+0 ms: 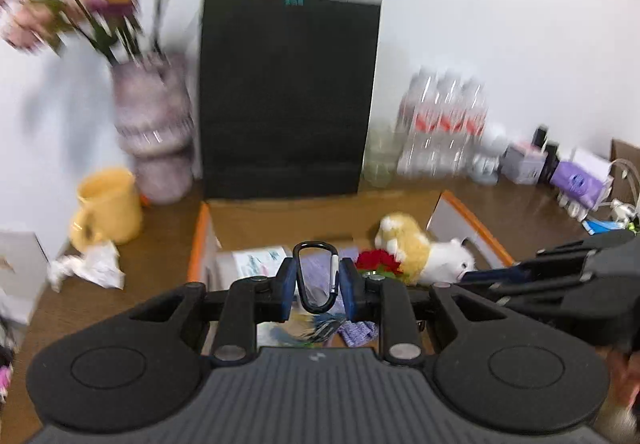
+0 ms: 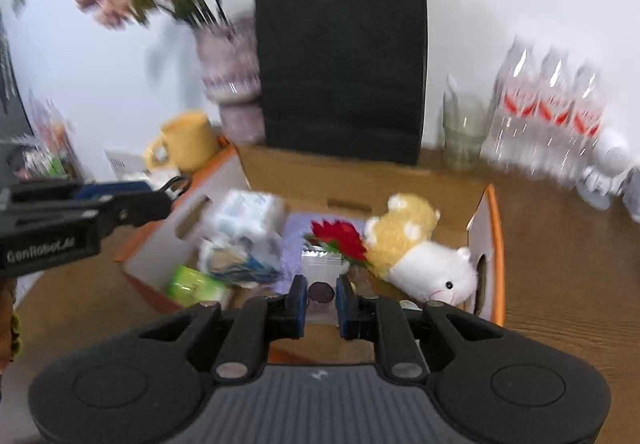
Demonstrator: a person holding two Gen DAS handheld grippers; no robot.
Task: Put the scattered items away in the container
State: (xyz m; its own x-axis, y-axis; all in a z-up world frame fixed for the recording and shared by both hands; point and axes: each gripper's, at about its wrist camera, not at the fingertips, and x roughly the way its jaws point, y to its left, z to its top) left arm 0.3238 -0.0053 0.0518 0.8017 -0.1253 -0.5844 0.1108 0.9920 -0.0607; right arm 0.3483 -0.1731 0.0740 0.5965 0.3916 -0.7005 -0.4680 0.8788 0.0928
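Observation:
My left gripper is shut on a black carabiner and holds it above the open cardboard box with orange-edged flaps. In the right wrist view the left gripper comes in from the left with the carabiner at its tip, over the box's left flap. My right gripper is slightly open over the box's near side, with a small clear bag holding a dark disc between its fingers; contact is unclear. The box holds a yellow-and-white plush toy, a red flower, tissue packs and a green packet.
A black paper bag stands behind the box. A vase of pink flowers, a yellow mug and crumpled paper lie to the left. Water bottles, a glass jar and a white figure stand to the right.

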